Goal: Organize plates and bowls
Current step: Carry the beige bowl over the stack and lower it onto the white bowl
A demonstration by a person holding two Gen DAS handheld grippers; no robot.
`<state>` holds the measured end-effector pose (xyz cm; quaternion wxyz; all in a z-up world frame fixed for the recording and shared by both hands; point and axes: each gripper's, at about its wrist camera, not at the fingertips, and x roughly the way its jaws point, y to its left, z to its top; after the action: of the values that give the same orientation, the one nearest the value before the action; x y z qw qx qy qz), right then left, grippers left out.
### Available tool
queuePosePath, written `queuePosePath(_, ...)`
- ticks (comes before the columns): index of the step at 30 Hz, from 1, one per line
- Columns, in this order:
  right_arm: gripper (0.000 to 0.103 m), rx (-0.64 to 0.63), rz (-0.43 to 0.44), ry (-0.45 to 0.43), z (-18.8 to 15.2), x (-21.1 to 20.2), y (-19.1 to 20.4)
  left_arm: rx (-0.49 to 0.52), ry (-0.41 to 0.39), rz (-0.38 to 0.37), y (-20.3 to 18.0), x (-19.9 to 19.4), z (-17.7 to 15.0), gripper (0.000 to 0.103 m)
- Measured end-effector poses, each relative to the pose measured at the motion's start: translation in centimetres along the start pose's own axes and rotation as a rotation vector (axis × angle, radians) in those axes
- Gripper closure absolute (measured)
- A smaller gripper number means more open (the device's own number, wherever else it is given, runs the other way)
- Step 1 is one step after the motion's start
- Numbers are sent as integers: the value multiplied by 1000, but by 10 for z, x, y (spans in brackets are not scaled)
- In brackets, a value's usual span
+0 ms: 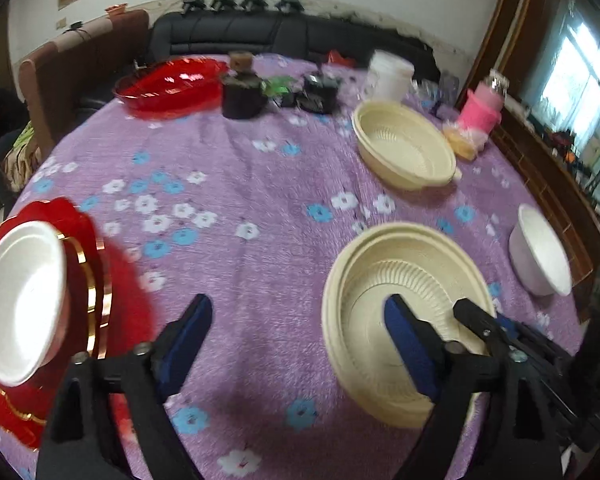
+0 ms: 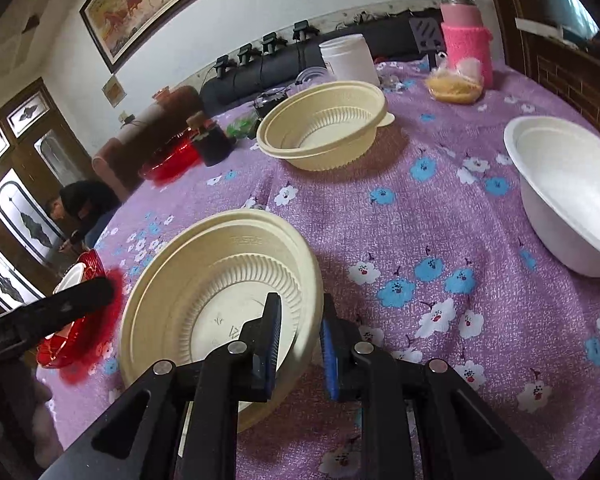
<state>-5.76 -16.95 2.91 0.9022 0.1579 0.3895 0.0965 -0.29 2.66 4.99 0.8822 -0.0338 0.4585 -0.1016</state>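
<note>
Here, right gripper (image 2: 298,344) clamped on tilted cream bowl (image 2: 220,304), left gripper (image 1: 300,344) open, second cream bowl (image 2: 324,124) behind.

Cream bowl (image 2: 220,300) on purple flowered tablecloth (image 2: 420,220)

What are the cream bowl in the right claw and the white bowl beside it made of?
Cream bowl: likely thin moulded plastic, matte, with ribbed inner wall and embossed marks. White bowl: probably foam or paper pulp, with smooth, dull, thick-looking walls.
</note>
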Motion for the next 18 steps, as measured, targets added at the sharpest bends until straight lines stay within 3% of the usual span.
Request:
queuePosePath(2, 83, 4, 1, 5, 0, 1, -2, 25, 33, -11, -7, 12, -1, 41)
queuePosePath(5, 83, 6, 8, 24, 0, 5, -2, 43, 101, -38, -15, 28, -6, 84)
queuePosePath(6, 83, 2, 8, 28, -1, 6, -2, 39, 116, -58, -16, 31, -9, 88)
queuePosePath(18, 83, -92, 5, 7, -5, 3, 15, 38, 57, -45, -11, 0, -24, 87)
